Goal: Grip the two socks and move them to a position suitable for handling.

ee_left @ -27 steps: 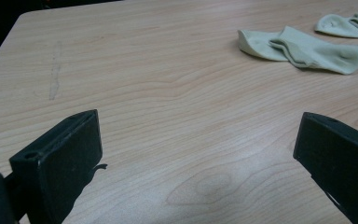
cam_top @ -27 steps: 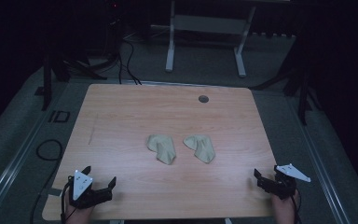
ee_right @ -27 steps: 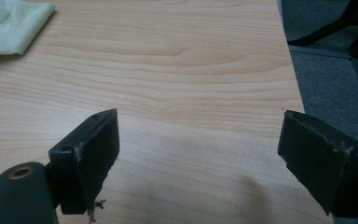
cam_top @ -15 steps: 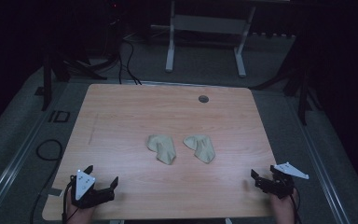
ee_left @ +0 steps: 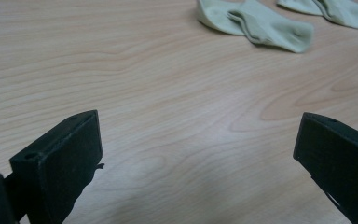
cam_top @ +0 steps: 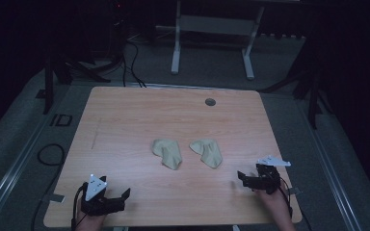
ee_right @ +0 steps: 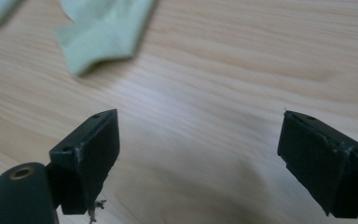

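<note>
Socks, two pale green: left sock (cam_top: 166, 153) and right sock (cam_top: 207, 152) side by side at desk (cam_top: 125, 125) centre, apart. Left claw (cam_top: 116, 200) at lower left, wide open, empty. Right claw (cam_top: 242, 179) at lower right, wide open, empty, near right sock.

The left tongs (cam_top: 107, 201) sit low at the near edge, jaws spread wide. The right tongs (cam_top: 250, 179) gape too, empty, hand behind them.

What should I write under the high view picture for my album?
Two pale green socks lie side by side mid-table, with the left tool and right tool open near the front edge.
</note>
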Action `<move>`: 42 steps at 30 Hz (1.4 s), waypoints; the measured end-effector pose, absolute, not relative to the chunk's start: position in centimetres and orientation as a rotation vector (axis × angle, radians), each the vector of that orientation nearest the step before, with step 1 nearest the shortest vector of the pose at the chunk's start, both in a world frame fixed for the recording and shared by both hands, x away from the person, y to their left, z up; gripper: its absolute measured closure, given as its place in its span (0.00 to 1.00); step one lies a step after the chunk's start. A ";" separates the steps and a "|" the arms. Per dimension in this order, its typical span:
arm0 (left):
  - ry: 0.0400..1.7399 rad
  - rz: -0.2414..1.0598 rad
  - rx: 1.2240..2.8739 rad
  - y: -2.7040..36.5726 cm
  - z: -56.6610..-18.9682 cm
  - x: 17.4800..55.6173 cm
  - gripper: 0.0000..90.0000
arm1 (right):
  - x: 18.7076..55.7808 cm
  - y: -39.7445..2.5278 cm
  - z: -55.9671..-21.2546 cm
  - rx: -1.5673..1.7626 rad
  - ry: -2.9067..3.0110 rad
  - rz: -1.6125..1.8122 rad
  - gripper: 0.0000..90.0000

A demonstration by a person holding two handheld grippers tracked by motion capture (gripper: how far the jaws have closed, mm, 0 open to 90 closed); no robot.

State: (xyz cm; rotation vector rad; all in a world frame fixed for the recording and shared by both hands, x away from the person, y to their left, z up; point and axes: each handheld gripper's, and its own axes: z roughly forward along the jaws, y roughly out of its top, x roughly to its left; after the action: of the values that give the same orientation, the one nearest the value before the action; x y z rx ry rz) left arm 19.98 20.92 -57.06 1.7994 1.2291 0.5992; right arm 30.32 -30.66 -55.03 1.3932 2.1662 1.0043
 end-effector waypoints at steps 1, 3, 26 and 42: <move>1.229 0.599 1.799 20.9 -57.1 20.0 0.01 | 30.3 -30.7 -55.0 1.393 2.166 1.004 0.14; 1.223 0.608 1.802 20.8 -57.0 19.9 0.01 | 30.9 -30.0 -54.9 1.389 2.177 1.028 0.14; 1.177 0.599 1.853 19.9 -57.0 19.7 0.01 | 35.6 -22.6 -53.7 1.285 2.244 1.046 0.32; 1.170 0.598 1.854 20.1 -57.0 19.6 0.01 | 39.1 -18.0 -54.2 1.270 2.257 0.988 0.37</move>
State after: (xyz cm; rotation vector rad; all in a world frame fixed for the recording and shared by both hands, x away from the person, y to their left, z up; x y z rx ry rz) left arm 19.61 20.06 -56.97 1.8539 1.1704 0.5982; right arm 39.10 -18.03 -54.18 1.2697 2.2571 0.9881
